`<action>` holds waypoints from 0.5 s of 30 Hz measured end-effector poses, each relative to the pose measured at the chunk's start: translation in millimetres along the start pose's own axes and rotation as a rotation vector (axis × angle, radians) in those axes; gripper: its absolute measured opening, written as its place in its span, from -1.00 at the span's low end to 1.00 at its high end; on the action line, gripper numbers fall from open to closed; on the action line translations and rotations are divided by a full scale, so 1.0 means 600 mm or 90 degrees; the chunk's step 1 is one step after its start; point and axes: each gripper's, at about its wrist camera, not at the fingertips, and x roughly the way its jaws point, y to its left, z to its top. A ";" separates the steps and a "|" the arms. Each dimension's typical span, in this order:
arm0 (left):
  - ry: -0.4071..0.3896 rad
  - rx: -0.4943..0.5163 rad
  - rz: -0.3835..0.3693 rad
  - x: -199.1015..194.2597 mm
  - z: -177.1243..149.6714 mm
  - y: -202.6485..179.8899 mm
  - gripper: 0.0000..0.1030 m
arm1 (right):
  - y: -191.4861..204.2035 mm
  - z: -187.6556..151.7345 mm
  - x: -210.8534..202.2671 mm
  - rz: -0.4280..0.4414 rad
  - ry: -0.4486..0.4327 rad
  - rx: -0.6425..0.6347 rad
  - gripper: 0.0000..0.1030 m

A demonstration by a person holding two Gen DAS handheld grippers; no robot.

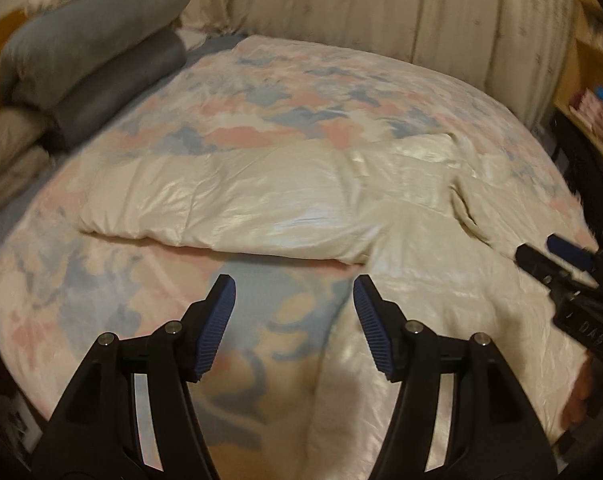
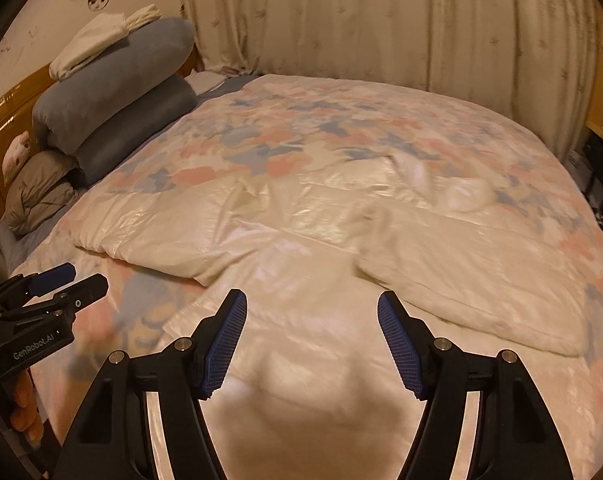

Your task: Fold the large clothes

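A cream padded jacket (image 2: 301, 240) lies flat on the flowered bedspread (image 2: 341, 120), sleeves spread to both sides; its left sleeve (image 1: 221, 204) stretches across the left wrist view. My left gripper (image 1: 293, 284) hovers open over the bedspread just below that sleeve, nothing between its fingers. My right gripper (image 2: 312, 298) hovers open above the jacket's lower body, also empty. Each gripper shows at the edge of the other's view: the right gripper (image 1: 541, 256) at far right, the left gripper (image 2: 77, 276) at far left.
Rolled grey-blue blankets (image 2: 113, 92) and a grey pillow (image 2: 37, 192) are stacked at the bed's head on the left, folded white cloth (image 2: 97, 40) on top. Curtains (image 2: 381, 20) hang behind the bed. A shelf (image 1: 593, 116) stands at the right.
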 end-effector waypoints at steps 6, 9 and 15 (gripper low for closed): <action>0.031 -0.127 -0.075 0.095 0.014 0.132 0.14 | 0.058 0.029 0.125 0.026 0.019 -0.024 0.29; 0.034 -0.188 -0.088 0.137 0.016 0.197 0.14 | 0.093 0.047 0.190 0.039 0.023 -0.041 0.18; 0.032 -0.268 -0.066 0.211 0.025 0.304 0.14 | 0.159 0.079 0.310 0.062 0.041 -0.068 -0.14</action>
